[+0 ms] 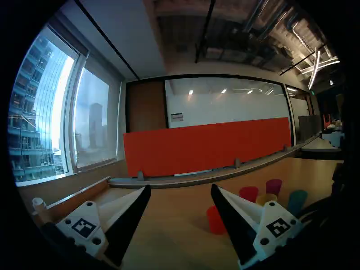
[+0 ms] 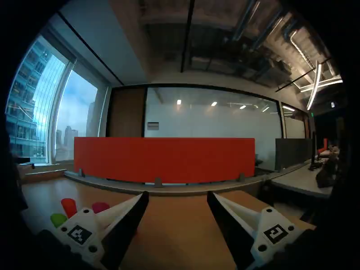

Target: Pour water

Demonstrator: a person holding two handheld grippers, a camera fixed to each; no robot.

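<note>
The left gripper [image 1: 180, 186] is held level over the wooden table [image 1: 180, 234], its fingers spread wide and empty. A red cup [image 1: 216, 219] stands on end, long axis vertical, at 5 o'clock beside the right finger. A magenta cup [image 1: 273, 186] and a teal cup [image 1: 297, 201] stand at 4 o'clock. The right gripper [image 2: 177, 193] is also level, its fingers parted around nothing, with a green cup [image 2: 58, 219] at 8 o'clock.

An orange cup [image 1: 216, 219] stands upright alone, with red cup [image 1: 248, 193], magenta cup [image 1: 273, 186], yellow cup [image 1: 266, 198] and teal cup [image 1: 297, 200] clustered nearby.
</note>
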